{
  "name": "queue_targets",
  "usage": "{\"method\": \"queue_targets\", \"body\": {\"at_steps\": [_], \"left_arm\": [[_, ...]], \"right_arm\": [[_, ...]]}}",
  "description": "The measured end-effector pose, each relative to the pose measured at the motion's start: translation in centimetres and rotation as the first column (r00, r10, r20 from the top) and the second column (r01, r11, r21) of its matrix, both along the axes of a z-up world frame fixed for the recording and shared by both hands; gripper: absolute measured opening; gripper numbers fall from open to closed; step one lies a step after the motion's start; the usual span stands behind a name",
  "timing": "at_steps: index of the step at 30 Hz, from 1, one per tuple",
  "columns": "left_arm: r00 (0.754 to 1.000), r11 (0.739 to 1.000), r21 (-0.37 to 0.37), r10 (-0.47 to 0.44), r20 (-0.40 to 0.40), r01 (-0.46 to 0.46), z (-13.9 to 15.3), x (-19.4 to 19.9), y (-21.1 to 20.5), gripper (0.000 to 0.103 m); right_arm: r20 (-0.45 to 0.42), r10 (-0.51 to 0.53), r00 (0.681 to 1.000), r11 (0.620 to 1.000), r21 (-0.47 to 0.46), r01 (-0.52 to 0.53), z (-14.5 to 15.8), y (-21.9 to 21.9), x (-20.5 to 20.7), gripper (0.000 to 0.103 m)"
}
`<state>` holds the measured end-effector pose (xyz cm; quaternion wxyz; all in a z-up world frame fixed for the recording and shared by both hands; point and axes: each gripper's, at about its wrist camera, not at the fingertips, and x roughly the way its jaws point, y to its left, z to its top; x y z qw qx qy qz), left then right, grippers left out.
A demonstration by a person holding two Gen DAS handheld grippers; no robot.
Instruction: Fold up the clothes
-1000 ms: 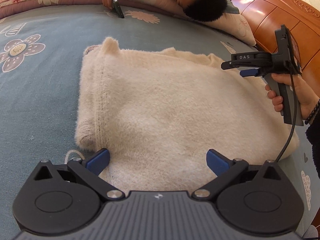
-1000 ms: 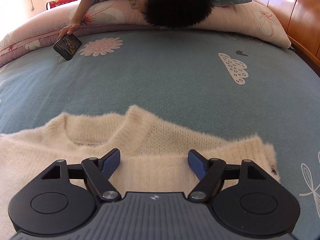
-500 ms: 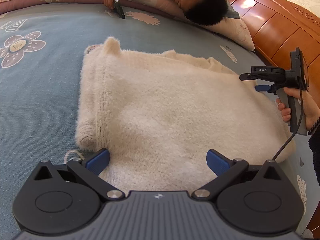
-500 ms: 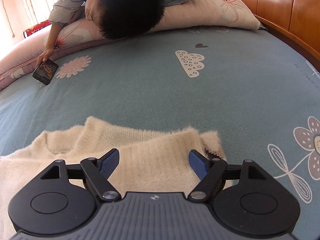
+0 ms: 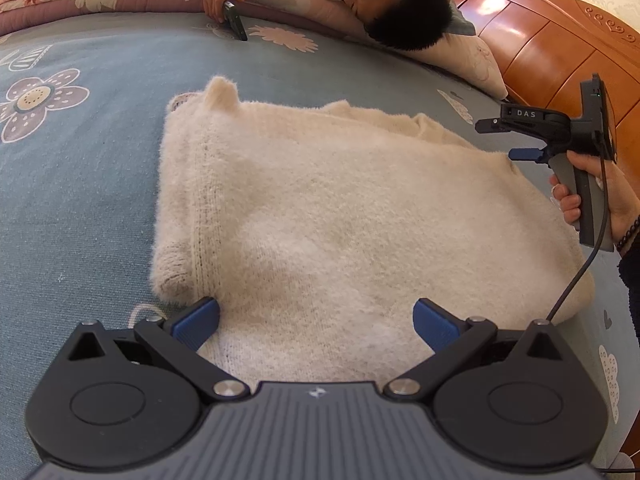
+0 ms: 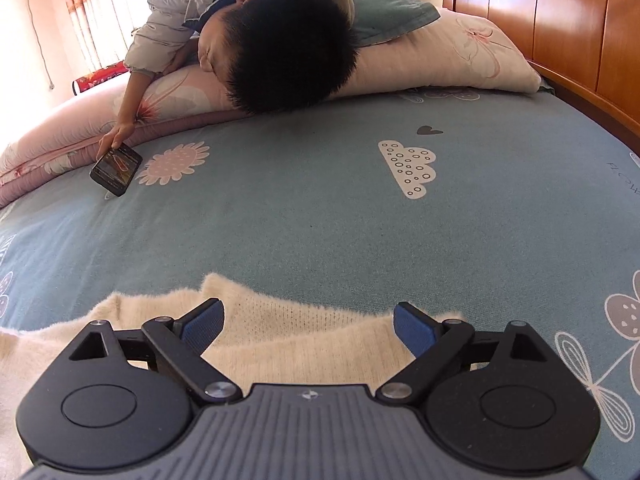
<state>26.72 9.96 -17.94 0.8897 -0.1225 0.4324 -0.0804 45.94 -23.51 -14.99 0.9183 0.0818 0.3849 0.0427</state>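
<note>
- Left wrist view: the cream sweater (image 5: 340, 216) lies partly folded across the middle of the frame, one side turned in along the seam at centre left. The left claw (image 5: 316, 316) at the bottom is released, its blue pads wide apart over the near hem, gripping nothing.
- To fold cleanly, I judge each claw should pinch a matching edge, lift together and lay it flat; the fluffy knit will likely sag and bunch.
- At the right edge a hand (image 5: 588, 200) holds the right claw (image 5: 504, 140) beside the sweater.
- Right wrist view: the right claw (image 6: 308, 324) at the bottom is opening, the neckline edge below it, nothing pinched.
- The bed (image 6: 300, 220) has a blue-green flowered sheet; a person (image 6: 280, 40) lies on pillows at the top with a phone (image 6: 116, 170); a wooden headboard (image 6: 560, 20) fills the upper right.
</note>
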Motion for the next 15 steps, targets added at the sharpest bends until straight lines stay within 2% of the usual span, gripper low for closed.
{"method": "queue_targets", "body": {"at_steps": [3, 5, 11, 15], "left_arm": [[1.000, 1.000, -0.006, 0.001, -0.001, -0.001, 0.0, 0.1, 0.1, 0.102], [1.000, 1.000, -0.007, 0.000, 0.001, 0.000, 0.0, 0.1, 0.2, 0.102], [1.000, 1.000, -0.002, 0.000, 0.001, 0.000, 0.0, 0.0, 0.1, 0.102], [1.000, 1.000, -0.004, 0.001, 0.004, -0.001, -0.1, 0.1, 0.1, 0.102]], "right_arm": [[-0.065, -0.018, 0.998, 1.000, 0.008, 0.018, -2.3, -0.2, 1.1, 0.095], [-0.045, -0.016, 0.999, 1.000, 0.006, 0.016, -2.6, -0.2, 0.8, 0.094], [-0.021, -0.010, 1.000, 1.000, 0.019, 0.010, 0.6, -1.3, -2.2, 0.094], [-0.040, 0.032, 0.999, 0.996, 0.088, -0.029, 1.3, -2.2, -4.0, 0.094]]}}
